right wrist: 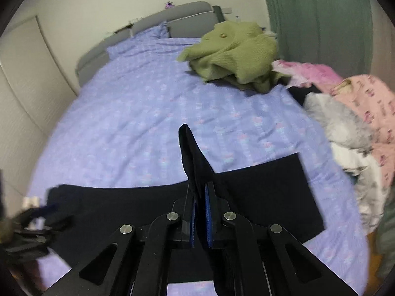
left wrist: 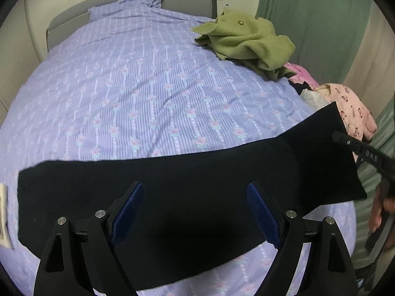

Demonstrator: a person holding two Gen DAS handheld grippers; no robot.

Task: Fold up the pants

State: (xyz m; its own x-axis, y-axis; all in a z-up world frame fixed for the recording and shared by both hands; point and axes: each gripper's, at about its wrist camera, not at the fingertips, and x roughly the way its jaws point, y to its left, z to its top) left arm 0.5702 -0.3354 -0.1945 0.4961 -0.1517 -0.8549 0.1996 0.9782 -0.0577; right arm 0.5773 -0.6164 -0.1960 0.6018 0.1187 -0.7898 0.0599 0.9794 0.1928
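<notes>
The black pants [left wrist: 187,197] are laid across the near edge of the bed [left wrist: 148,93] as a long flat band, already narrowed down by the look of it. The right end is pinched by the right gripper [right wrist: 200,204], whose blades are pressed together on a fold of the cloth, and that corner is lifted off the bed and stands up in a peak. The left gripper [left wrist: 195,212] is spread wide above the middle of the pants with nothing clamped in it.

For this step to go well, the lifted end is probably best carried straight over toward the left end, so the edges get lined up instead of skewed. The pinch should be kept firm, since thin fabric like this can be expected to slip. The middle could be pinned by the open gripper so the bottom layer isn't dragged along.

The bed is covered by a purple striped sheet with little flowers, slightly wrinkled. A green sweater [left wrist: 244,42] is piled at the far right, with pink clothes [right wrist: 358,98] and something grey and white bunched along the right side. A grey headboard, pale walls and a green curtain [left wrist: 313,19] are seen behind.
</notes>
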